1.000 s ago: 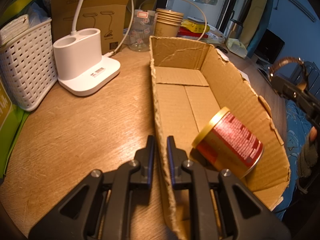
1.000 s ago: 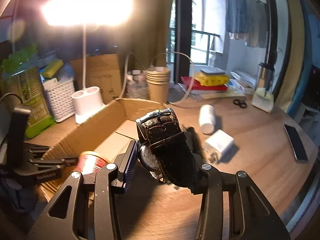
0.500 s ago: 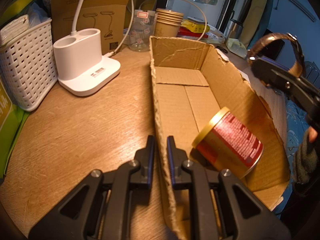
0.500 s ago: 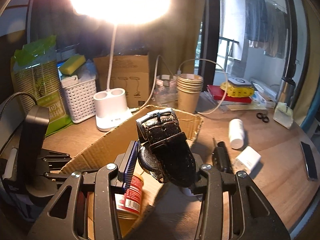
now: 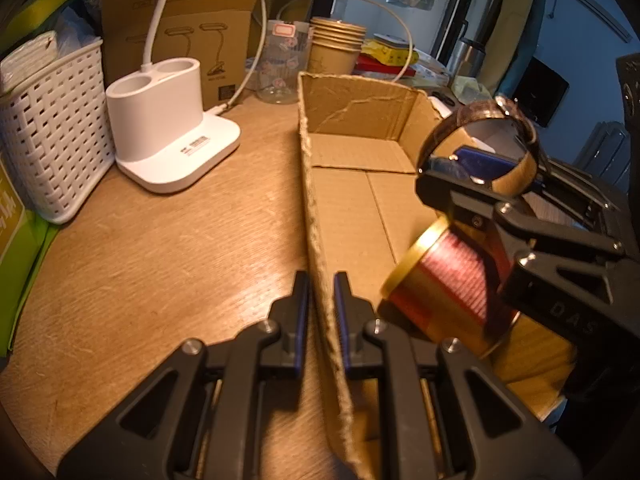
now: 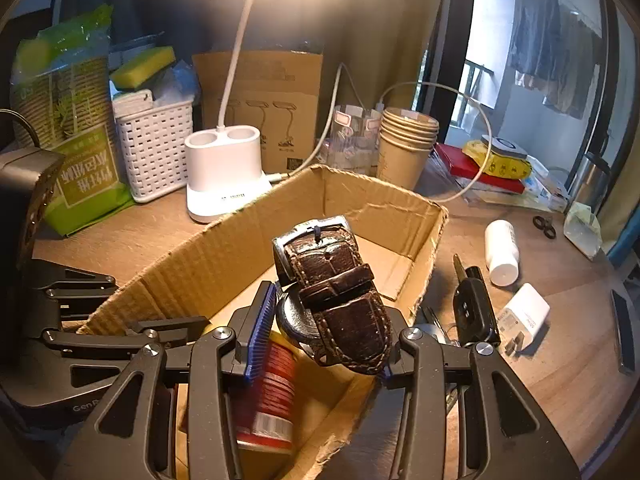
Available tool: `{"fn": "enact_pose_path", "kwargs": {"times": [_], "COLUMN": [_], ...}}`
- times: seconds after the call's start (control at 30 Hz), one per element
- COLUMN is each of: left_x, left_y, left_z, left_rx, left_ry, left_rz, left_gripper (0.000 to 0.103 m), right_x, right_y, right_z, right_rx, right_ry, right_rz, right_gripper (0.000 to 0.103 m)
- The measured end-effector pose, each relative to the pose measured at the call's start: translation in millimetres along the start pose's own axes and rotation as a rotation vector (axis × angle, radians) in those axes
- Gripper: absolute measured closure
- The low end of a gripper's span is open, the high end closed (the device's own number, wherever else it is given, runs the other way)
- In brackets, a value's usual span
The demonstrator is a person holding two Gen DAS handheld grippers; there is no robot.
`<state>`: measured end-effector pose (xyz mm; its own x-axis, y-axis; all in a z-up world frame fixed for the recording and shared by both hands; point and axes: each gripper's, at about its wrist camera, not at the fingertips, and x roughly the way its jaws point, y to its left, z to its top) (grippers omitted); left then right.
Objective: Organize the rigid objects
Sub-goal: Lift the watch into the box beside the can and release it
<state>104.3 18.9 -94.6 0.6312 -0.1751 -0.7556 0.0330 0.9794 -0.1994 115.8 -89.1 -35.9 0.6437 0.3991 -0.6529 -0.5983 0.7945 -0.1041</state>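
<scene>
Cardboard box point(image 5: 360, 184), open-topped with ragged edges, sits on the wooden table point(image 5: 160, 260). Left gripper point(image 5: 321, 292) pinches the box's near side wall, one finger outside and one inside, pads pressed close on the cardboard. Right gripper point(image 6: 320, 316) grips a watch point(image 6: 332, 292) with a brown leather strap and metal buckle; the case is clamped between the blue pads, and the strap loops upward and forward. In the left view the watch point(image 5: 484, 144) hangs above the box interior, over the right wall. A red can point(image 5: 448, 284) with a gold rim lies on its side on the box floor, near end, directly below the right gripper; in the right view the can point(image 6: 268, 392) shows between the fingers. Beyond the box: white lamp base point(image 6: 224, 172) with two round wells and a bright lamp head above, white basket point(image 6: 154, 144), stack of paper cups point(image 6: 406, 144), clear container point(image 6: 352, 136), flat carton point(image 6: 272, 100) upright against the back. On the table right of the box: car key point(image 6: 474, 304), white bottle point(image 6: 502, 252) on its side, white charger point(image 6: 524, 316), scissors point(image 6: 545, 226), dark phone point(image 6: 622, 332) near the edge. Green packet point(image 6: 80, 160) stands left of the basket, with a yellow sponge point(image 6: 142, 64) on top of the basket's contents.
</scene>
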Motion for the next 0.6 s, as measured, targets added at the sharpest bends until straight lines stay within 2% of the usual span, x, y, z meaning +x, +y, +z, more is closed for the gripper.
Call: {"fn": "enact_pose_path", "kwargs": {"times": [0.37,0.43,0.5,0.6], "left_x": [-0.5,-0.2,-0.1,0.0], "left_y": [1.4,1.5,1.2,1.7], "left_z": [0.7,0.8,0.8,0.9], "left_rx": [-0.001,0.0,0.003,0.003], "left_ry": [0.0,0.001,0.001,0.002], "left_rz": [-0.001,-0.001,-0.001,-0.002], "left_gripper": [0.089,0.089,0.089,0.089], "right_x": [-0.7,-1.1,-4.1,-8.4], "right_y": [-0.7,-1.2,-1.9,-3.2], "right_z": [-3.7,-3.0,-2.7,-2.6], "right_rx": [-0.002,0.001,0.009,0.014], "right_ry": [0.029,0.026,0.017,0.002], "right_rz": [-0.033,-0.029,-0.025,-0.02], "right_gripper": [0.057,0.052,0.042,0.041]}}
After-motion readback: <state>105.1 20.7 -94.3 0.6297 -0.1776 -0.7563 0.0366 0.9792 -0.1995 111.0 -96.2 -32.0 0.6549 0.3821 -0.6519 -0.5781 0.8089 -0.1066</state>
